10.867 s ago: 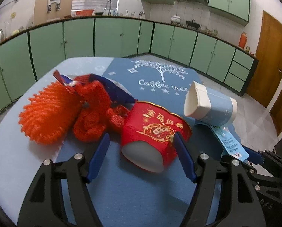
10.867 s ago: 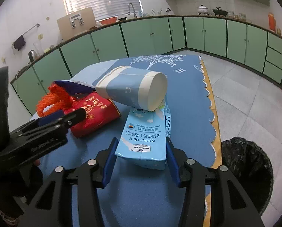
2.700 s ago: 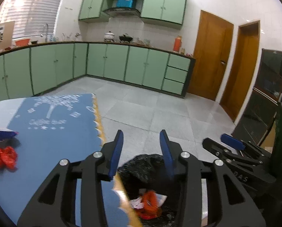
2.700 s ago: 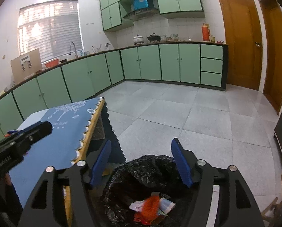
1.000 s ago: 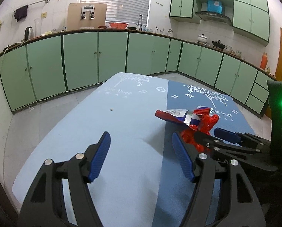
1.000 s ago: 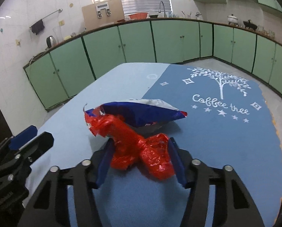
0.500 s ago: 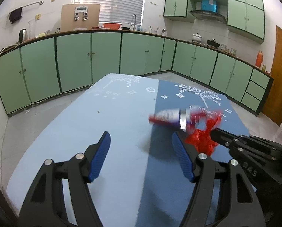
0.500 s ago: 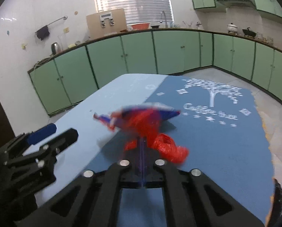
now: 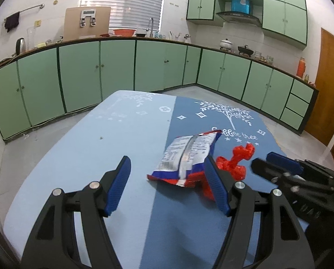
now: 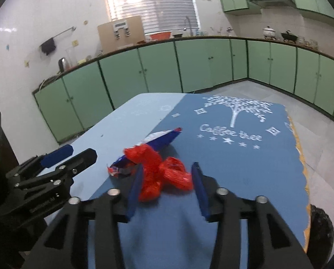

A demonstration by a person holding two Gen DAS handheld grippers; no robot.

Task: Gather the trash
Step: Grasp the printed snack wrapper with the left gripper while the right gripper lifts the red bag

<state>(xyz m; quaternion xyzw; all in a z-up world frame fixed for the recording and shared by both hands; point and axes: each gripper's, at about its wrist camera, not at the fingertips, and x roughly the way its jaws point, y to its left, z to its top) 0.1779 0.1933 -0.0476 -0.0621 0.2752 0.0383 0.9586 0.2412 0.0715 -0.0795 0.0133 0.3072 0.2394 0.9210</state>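
A crumpled red plastic bag [image 10: 162, 177] lies on the blue tablecloth [image 10: 245, 168] between the fingers of my right gripper [image 10: 167, 165]. Its jaws are opening, and the right pad stands apart from the bag. Just behind the bag lies a red, white and blue snack wrapper [image 10: 153, 141]. In the left wrist view the wrapper [image 9: 187, 154] shows its silver printed back, close to the right finger of my open left gripper [image 9: 167, 159]. The red bag [image 9: 236, 161] lies to the wrapper's right, in front of the right gripper [image 9: 276, 165].
The cloth's scalloped edge [image 10: 301, 157] runs along the right, and a black-lined trash bin [image 10: 321, 228] stands below it on the floor. My left gripper [image 10: 63, 157] hangs over the light blue left part of the table. Green kitchen cabinets [image 9: 99, 71] ring the room.
Half a second ago the right jaws were shut on the red bag; now they stand apart with the bag between them on the cloth. The wrapper has turned over, silver back up.
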